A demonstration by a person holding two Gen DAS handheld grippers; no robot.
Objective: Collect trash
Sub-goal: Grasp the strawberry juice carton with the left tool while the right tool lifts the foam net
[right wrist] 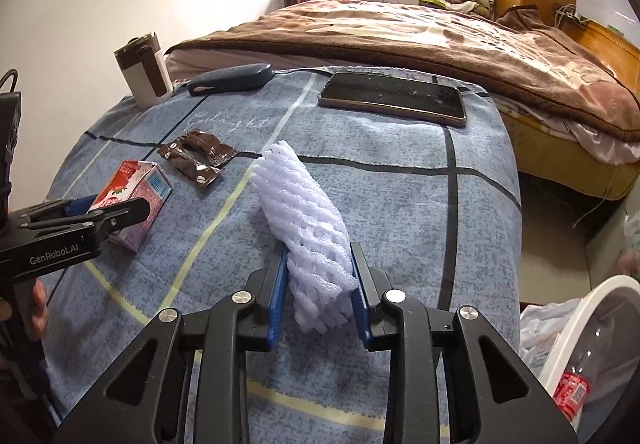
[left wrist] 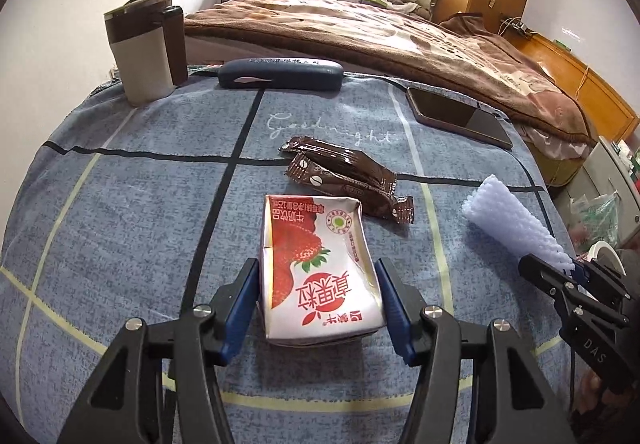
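On the blue-covered tabletop, left claw clamps the strawberry milk carton; right claw pinches the foam fruit net. Grasp step. Next: lift both, carry to white bin.

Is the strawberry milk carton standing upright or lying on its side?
Lying down. The strawberry milk carton rests flat on the blue cloth, printed face up, dented, between the left gripper pads.

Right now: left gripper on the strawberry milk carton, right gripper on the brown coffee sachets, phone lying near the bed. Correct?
Not quite. The right gripper is on the white foam net, not the brown coffee sachets, which lie untouched; the right wrist view shows this. The left gripper on the strawberry milk carton and the phone are right.
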